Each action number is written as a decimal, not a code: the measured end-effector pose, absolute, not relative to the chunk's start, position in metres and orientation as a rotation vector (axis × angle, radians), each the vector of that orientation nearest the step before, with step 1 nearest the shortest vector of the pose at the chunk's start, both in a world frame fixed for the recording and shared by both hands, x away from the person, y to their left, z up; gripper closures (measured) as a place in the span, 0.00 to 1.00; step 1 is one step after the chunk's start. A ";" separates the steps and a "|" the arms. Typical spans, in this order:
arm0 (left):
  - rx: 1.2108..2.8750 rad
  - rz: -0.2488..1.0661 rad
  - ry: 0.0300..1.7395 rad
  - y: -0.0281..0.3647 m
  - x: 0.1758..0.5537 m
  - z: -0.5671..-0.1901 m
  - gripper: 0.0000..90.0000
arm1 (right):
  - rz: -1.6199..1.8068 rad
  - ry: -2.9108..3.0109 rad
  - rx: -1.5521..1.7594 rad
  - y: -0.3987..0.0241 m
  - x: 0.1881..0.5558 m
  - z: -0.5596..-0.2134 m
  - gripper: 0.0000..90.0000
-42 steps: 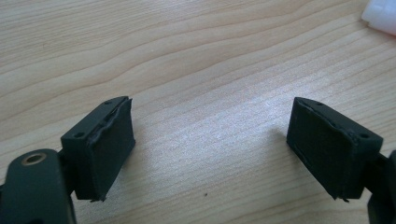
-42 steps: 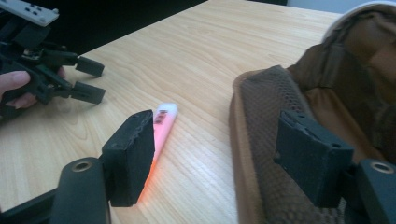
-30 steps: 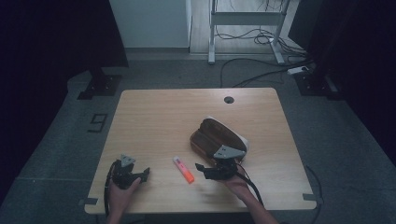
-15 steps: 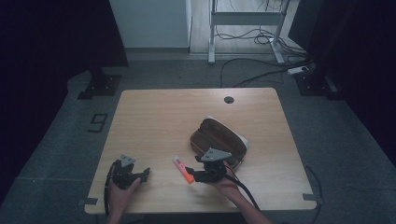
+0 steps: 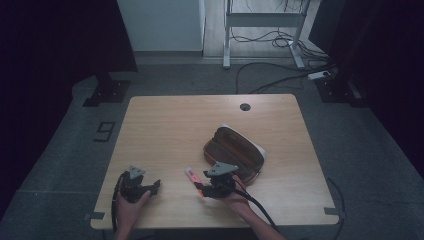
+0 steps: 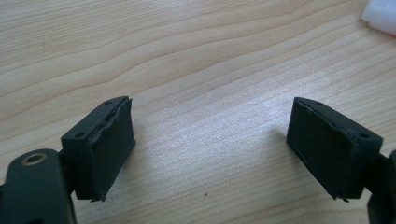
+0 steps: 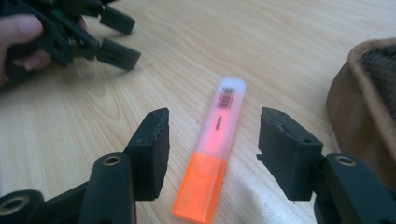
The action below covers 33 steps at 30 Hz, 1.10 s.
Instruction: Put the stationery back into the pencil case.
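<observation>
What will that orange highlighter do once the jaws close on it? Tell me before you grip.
The highlighter looks rigid plastic, so it probably won't bend. Its glossy body may slip. It lies flat with broad faces, so rolling seems unlikely.

Both grippers are black: the left gripper (image 5: 150,187) and right gripper (image 5: 202,190) each carry a grey three-cornered plate, brass-ringed pivot screws, worn rubber pads (image 6: 112,149) and a trailing black cable (image 5: 260,212).
</observation>
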<state>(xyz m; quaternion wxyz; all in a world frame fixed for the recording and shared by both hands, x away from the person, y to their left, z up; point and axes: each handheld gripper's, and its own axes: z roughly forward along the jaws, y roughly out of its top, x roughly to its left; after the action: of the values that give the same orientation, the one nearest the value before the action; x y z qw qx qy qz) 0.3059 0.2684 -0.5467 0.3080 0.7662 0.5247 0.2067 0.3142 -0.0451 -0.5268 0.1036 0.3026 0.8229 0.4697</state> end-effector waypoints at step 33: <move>2.025 0.546 1.387 0.268 0.306 -0.547 0.17 | 1.151 2.483 0.869 -0.027 0.312 -0.549 0.72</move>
<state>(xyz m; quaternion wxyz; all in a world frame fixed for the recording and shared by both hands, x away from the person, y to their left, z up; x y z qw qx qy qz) 0.3059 0.2683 -0.5467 0.3081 0.7661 0.5248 0.2067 0.3124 -0.0271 -0.5495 0.1350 0.2998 0.8569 0.3971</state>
